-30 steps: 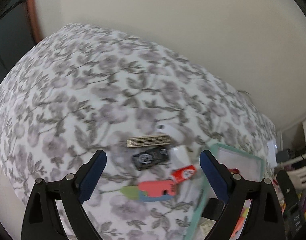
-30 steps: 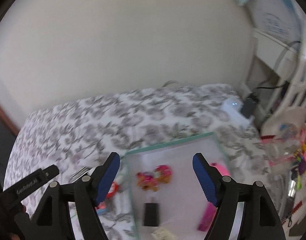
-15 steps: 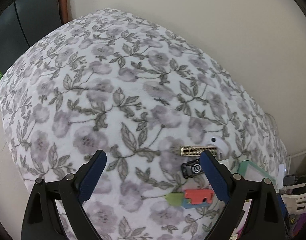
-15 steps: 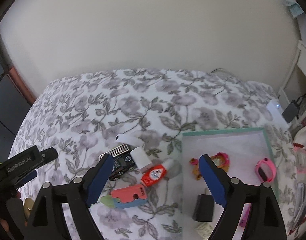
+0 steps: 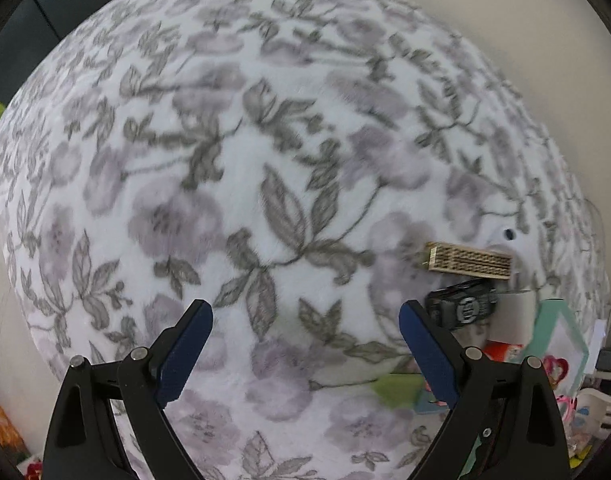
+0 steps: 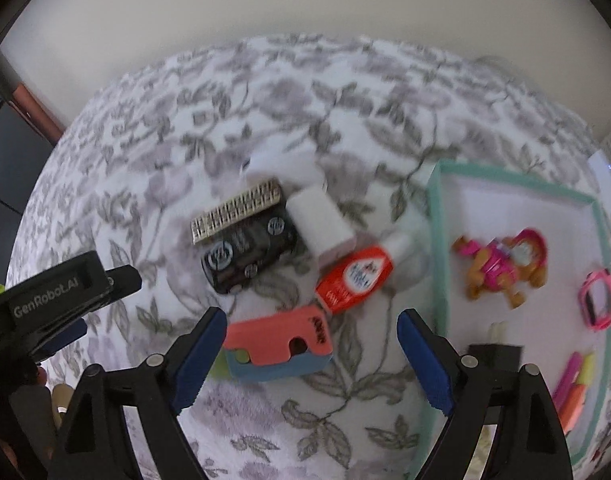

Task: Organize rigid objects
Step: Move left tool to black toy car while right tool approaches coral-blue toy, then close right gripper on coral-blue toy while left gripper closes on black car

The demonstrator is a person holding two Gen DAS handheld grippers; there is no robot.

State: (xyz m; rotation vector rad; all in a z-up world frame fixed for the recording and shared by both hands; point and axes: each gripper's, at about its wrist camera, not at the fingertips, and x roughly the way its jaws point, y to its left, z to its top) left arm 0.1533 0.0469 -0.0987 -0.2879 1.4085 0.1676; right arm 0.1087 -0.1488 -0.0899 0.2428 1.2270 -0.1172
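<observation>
My right gripper (image 6: 311,330) is open and empty, just above a pink and blue block (image 6: 279,346) on the floral bedcover. Behind the block lie a red glue bottle (image 6: 355,276), a black toy car (image 6: 249,252), a perforated beige strip (image 6: 237,210) and a white box (image 6: 321,220). A teal-rimmed tray (image 6: 435,240) at the right holds a toy dog (image 6: 501,266), a pink watch (image 6: 597,298) and a black plug (image 6: 493,356). My left gripper (image 5: 305,332) is open and empty over bare bedcover; the car (image 5: 461,308) and strip (image 5: 469,260) lie to its right.
The left gripper's black body (image 6: 57,296) shows at the left of the right wrist view. A cream wall (image 6: 305,8) runs behind the bed. Clutter and cables (image 5: 601,364) sit past the bed's right edge.
The right gripper has swung left from over the tray and come down close to the pile of loose objects. The left gripper has shifted left, so the objects slid to its right.
</observation>
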